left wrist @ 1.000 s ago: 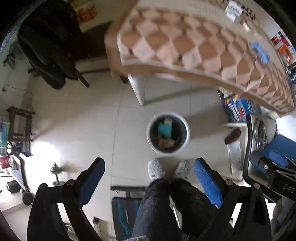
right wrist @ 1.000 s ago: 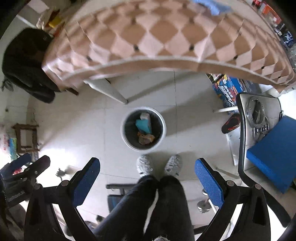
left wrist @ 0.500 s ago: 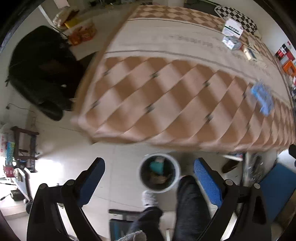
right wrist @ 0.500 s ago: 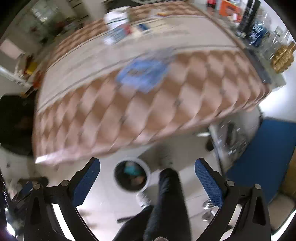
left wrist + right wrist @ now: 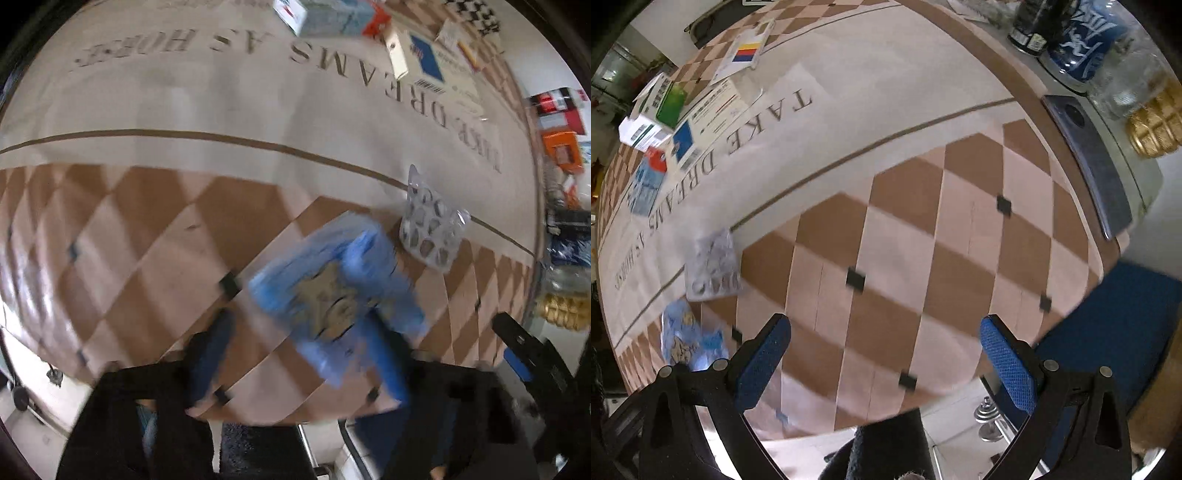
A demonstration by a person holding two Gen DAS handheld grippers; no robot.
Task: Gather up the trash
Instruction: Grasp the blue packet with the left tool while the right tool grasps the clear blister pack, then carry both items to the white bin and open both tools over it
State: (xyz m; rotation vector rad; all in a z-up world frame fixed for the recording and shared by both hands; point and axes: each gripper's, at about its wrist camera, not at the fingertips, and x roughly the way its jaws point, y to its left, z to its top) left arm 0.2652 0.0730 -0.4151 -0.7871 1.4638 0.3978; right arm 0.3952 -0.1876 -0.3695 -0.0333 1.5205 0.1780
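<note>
A crumpled blue wrapper [image 5: 332, 295] lies on the checked tablecloth [image 5: 147, 258] near the table's front edge. My left gripper [image 5: 299, 354] hangs right over it, blurred, its jaws closing with the wrapper between the fingers; I see no pad pressing on it. An empty clear blister pack [image 5: 428, 229] lies just beyond the wrapper. In the right wrist view the wrapper [image 5: 685, 339] and the blister pack [image 5: 713, 266] sit at the left. My right gripper [image 5: 886, 354] stands open over bare cloth with nothing between its fingers.
Several small boxes and leaflets [image 5: 332, 18] lie along the far side of the table. Bottles, a jar and a gold object [image 5: 1152, 125] crowd a shelf at the right. A blue chair seat [image 5: 1115, 325] and the person's dark trouser leg [image 5: 886, 450] are below the table edge.
Both grippers swung from above the floor bin up over the tabletop. The left jaws narrowed around the blue wrapper. The bin has dropped out of view.
</note>
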